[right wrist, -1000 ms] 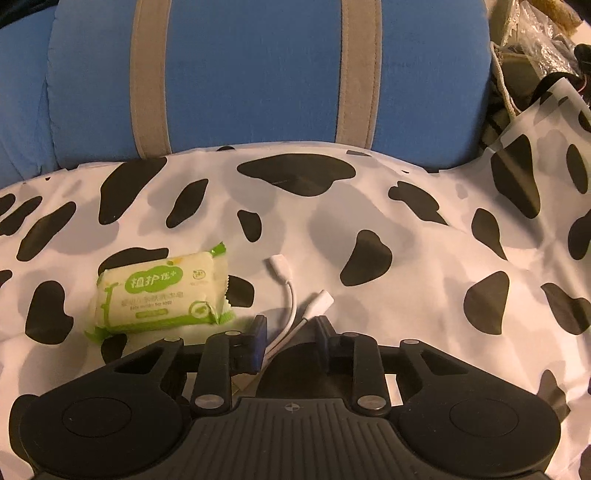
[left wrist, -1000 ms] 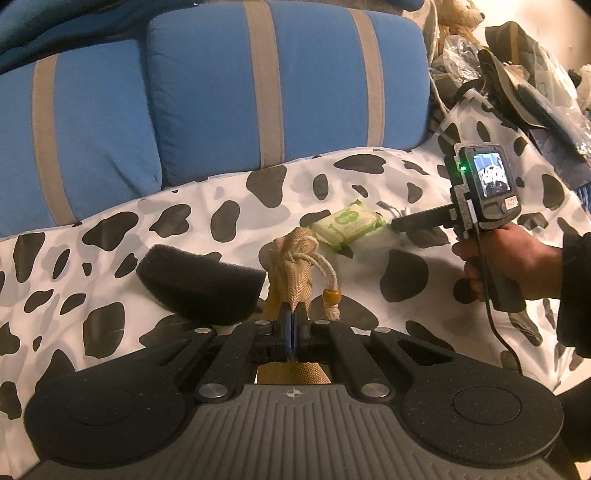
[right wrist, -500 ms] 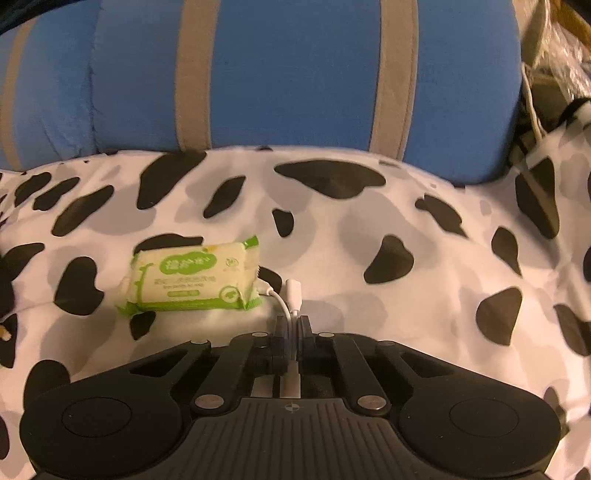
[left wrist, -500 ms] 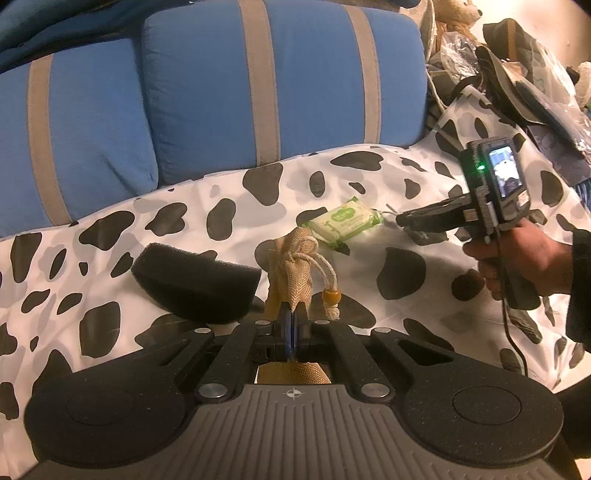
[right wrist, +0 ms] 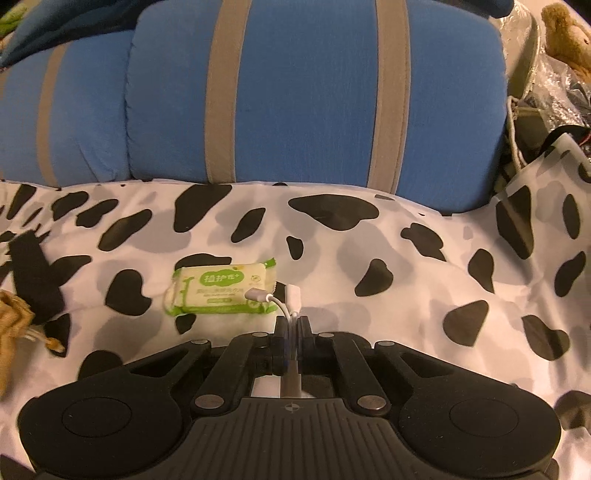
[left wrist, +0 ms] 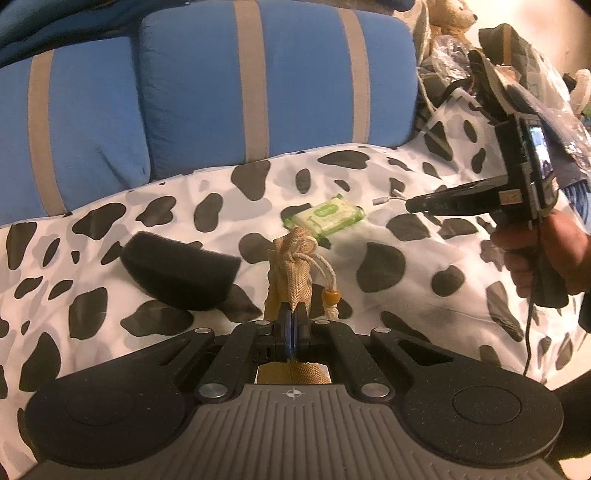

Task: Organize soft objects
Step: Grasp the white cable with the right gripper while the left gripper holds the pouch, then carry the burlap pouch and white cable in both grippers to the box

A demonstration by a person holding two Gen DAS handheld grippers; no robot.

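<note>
My left gripper [left wrist: 291, 319] is shut on a tan drawstring pouch [left wrist: 295, 269], held upright above the cow-print cover [left wrist: 369, 177]. A black foam pad [left wrist: 177, 273] lies just to its left. My right gripper [right wrist: 293, 325] is shut on a small white adapter cable [right wrist: 284, 299], lifted off the cover with its plugs dangling. In the left wrist view the right gripper [left wrist: 410, 204] hangs at the right, cable end [left wrist: 380, 201] sticking out. A green-and-white tissue pack [right wrist: 221, 290] lies on the cover just beyond and left of it, also the tissue pack [left wrist: 325, 216] in the left view.
Blue cushions with tan stripes [right wrist: 314, 92] back the cover. A heap of bags, clothes and a plush toy [left wrist: 454, 14] fills the far right. A person's hand [left wrist: 539, 251] grips the right tool's handle.
The right gripper closed on the white cable and lifted it up and back from the cover. The left gripper and its pouch stayed put.
</note>
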